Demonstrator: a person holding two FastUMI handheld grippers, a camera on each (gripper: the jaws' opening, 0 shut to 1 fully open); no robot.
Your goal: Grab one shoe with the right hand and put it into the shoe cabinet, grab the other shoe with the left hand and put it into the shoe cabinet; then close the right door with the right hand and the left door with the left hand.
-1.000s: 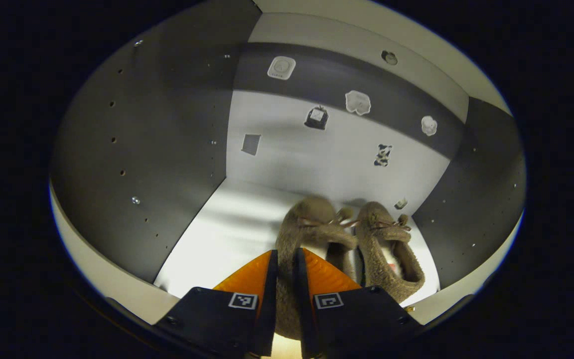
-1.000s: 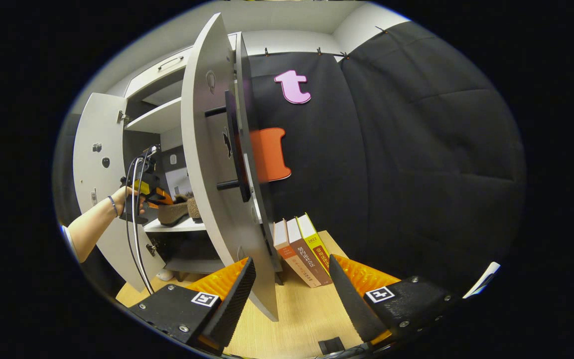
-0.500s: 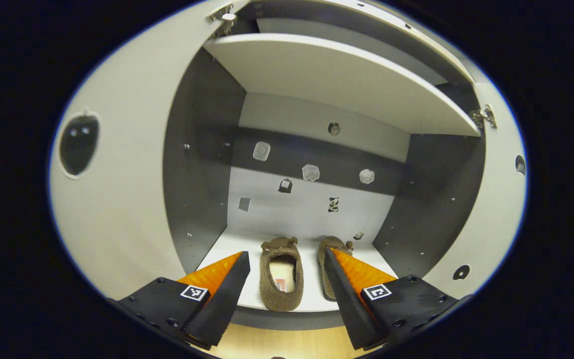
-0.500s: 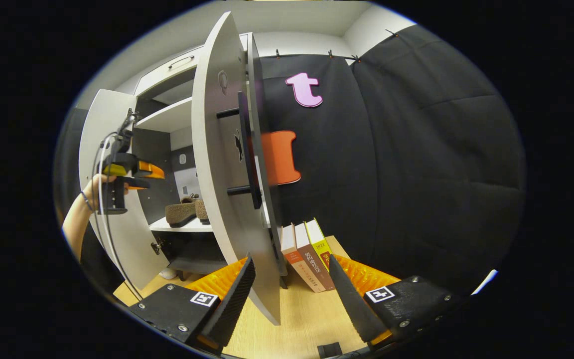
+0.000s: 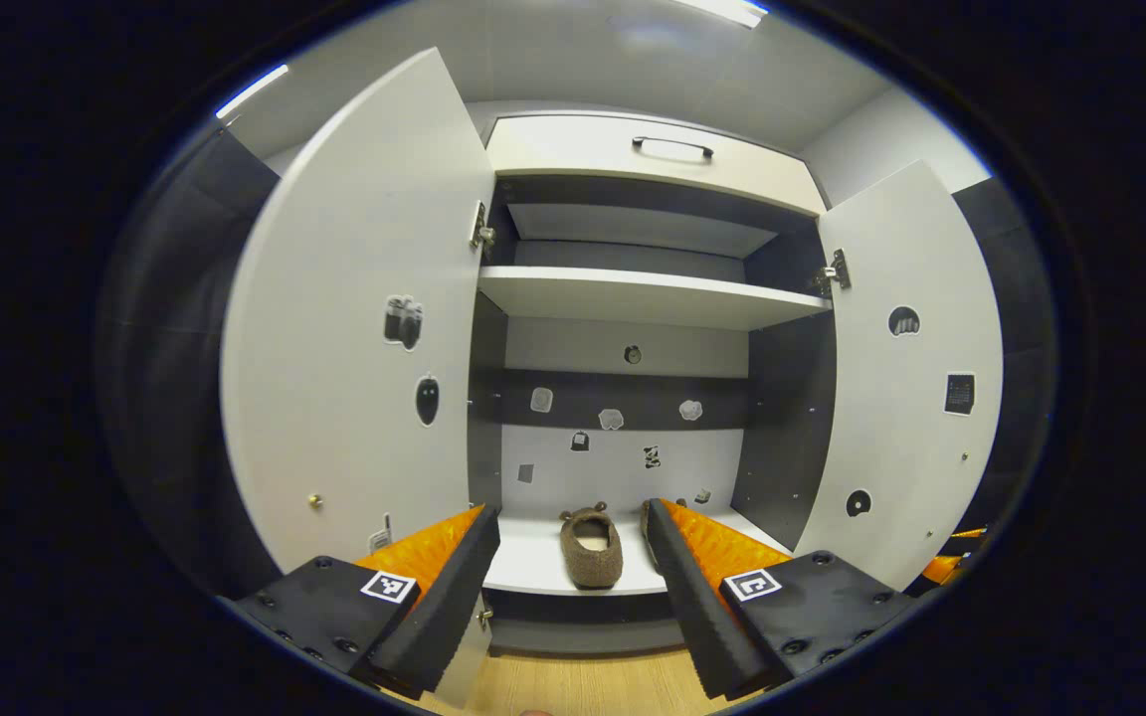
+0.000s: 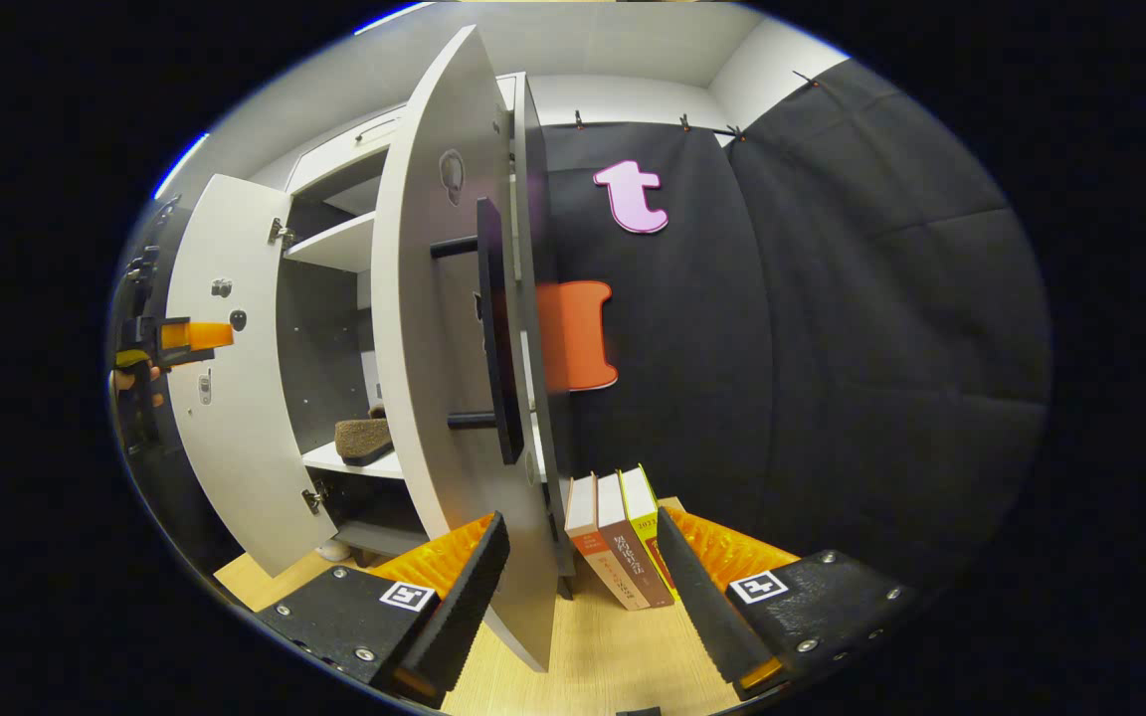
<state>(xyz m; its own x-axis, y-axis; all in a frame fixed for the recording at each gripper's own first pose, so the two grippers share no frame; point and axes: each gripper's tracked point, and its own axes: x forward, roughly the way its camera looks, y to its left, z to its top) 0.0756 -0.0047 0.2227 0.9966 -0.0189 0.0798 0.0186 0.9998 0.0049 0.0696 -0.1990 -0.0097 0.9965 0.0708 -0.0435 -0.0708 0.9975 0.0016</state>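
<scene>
Open shoe cabinet (image 5: pixel 633 298) stands on a wooden floor (image 6: pixel 603 656) beside books (image 6: pixel 623 537).

Three books (image 6: pixel 621 537) stand leaning together at lower centre of the right gripper view, spines facing out, on the wooden floor (image 6: pixel 593 651) against the black cloth wall (image 6: pixel 832 328). Clips (image 6: pixel 707 126) pin the cloth's top edge along the pale wall, upper centre. Ceiling light strip (image 6: pixel 180 164) glows at upper left. In the left gripper view, a ceiling light (image 5: pixel 727 10) sits at top centre-right, another strip (image 5: pixel 250 89) at upper left. Wooden floor (image 5: pixel 583 686) shows at bottom centre. Dark cloth (image 5: pixel 165 328) hangs at left edge of the frame.
</scene>
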